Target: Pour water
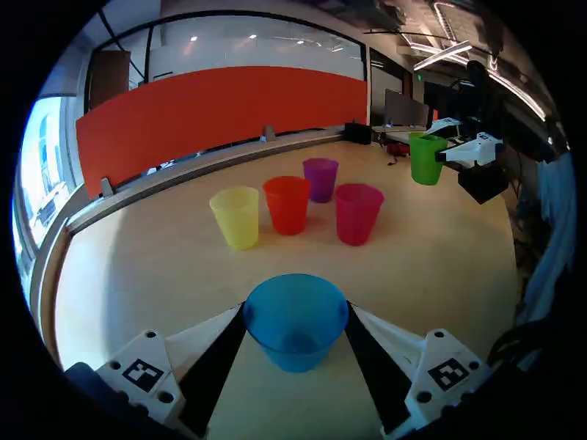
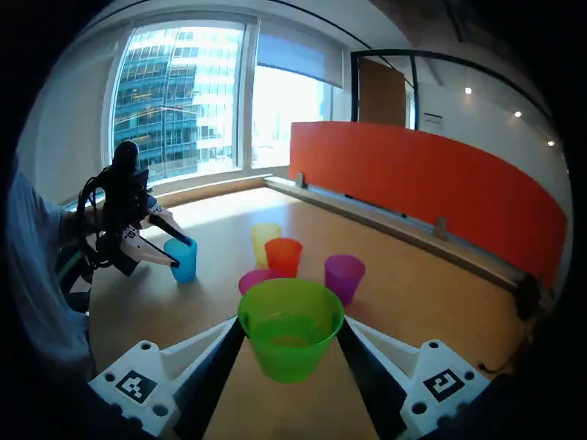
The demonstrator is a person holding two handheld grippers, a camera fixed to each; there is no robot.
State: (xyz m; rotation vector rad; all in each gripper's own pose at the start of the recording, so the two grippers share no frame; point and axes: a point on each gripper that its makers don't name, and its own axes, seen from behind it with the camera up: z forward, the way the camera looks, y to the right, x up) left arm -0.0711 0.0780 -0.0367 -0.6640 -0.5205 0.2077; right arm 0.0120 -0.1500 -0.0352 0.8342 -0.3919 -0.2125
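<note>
a green cup (image 2: 290, 345) stands upright, mouth up, long axis vertical. it is translucent plastic, wider at the rim than the base. the right gripper (image 2: 290, 323) clamps it on both sides, raised above a wooden table (image 2: 411, 293). the left gripper (image 1: 295, 314) clamps a blue cup (image 1: 296, 337), also upright, low by the table. between them a yellow cup (image 1: 235, 217), orange cup (image 1: 287, 204), purple cup (image 1: 321, 179) and pink cup (image 1: 358, 213) stand clustered.

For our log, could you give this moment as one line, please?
left gripper shut on blue cup; right gripper shut on green cup; yellow, orange, purple, pink cups on table
</note>
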